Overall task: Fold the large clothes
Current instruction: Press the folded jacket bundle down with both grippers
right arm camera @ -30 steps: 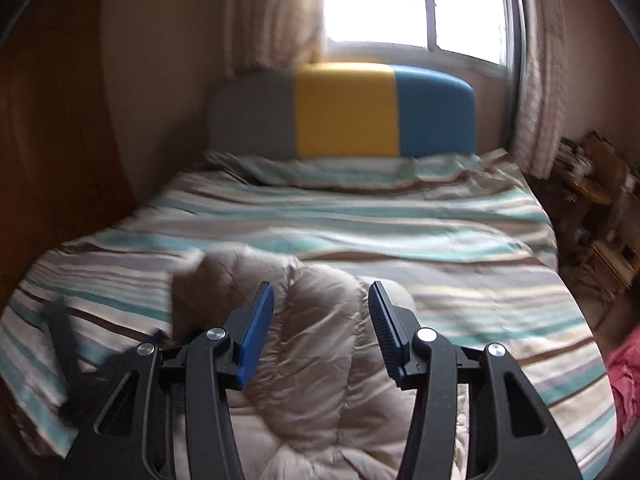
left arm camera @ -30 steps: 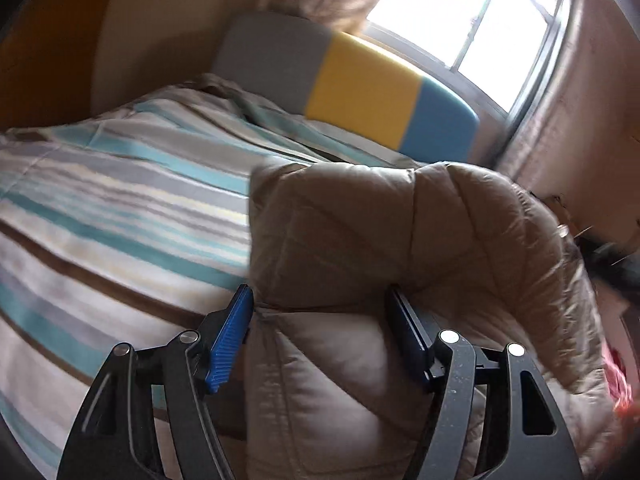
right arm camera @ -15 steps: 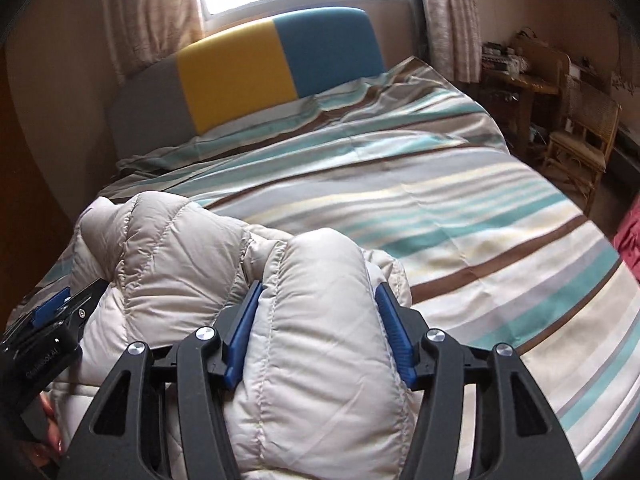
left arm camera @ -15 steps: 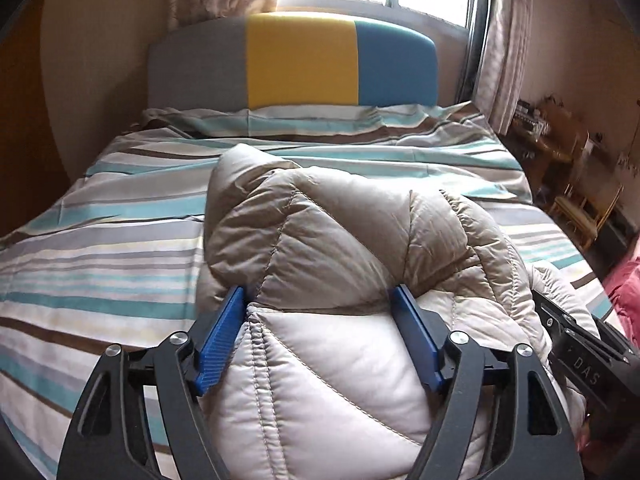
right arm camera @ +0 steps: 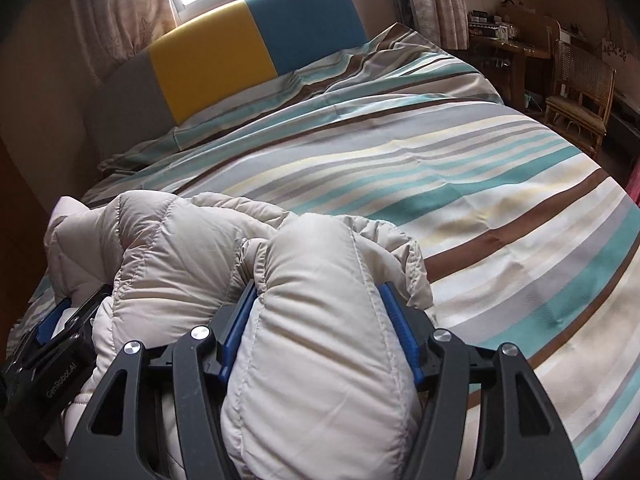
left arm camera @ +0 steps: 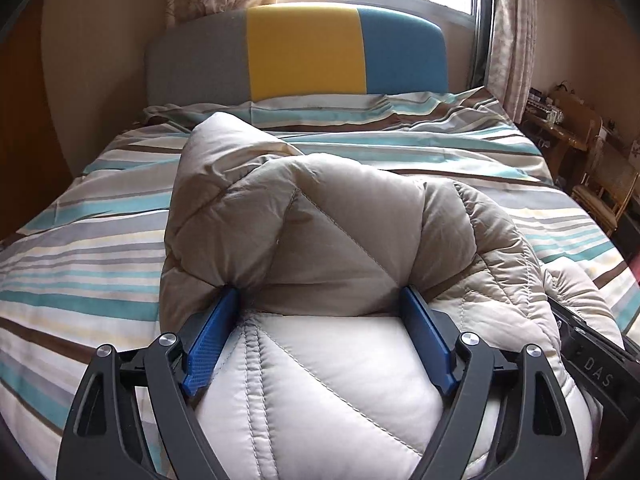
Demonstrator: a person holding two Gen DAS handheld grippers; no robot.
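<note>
Beige quilted jacket (left arm camera: 344,240); teal-brown striped bedcover (right arm camera: 460,168); grey-yellow-blue headboard (left arm camera: 304,52).

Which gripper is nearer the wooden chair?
Right: the right gripper is on the chair side, the left gripper farther away. Both are opening with the jacket between their jaws.

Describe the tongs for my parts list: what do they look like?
Both match. The left tongs and the right tongs have black linkage arms with triangular cut-outs and silver pivot screws, ending in flat blue textured pads. White lettering shows on each black body as seen from the other camera: "DAS" on the right, "GenRobot.AI" on the left. No cables or sleeves show.
</note>
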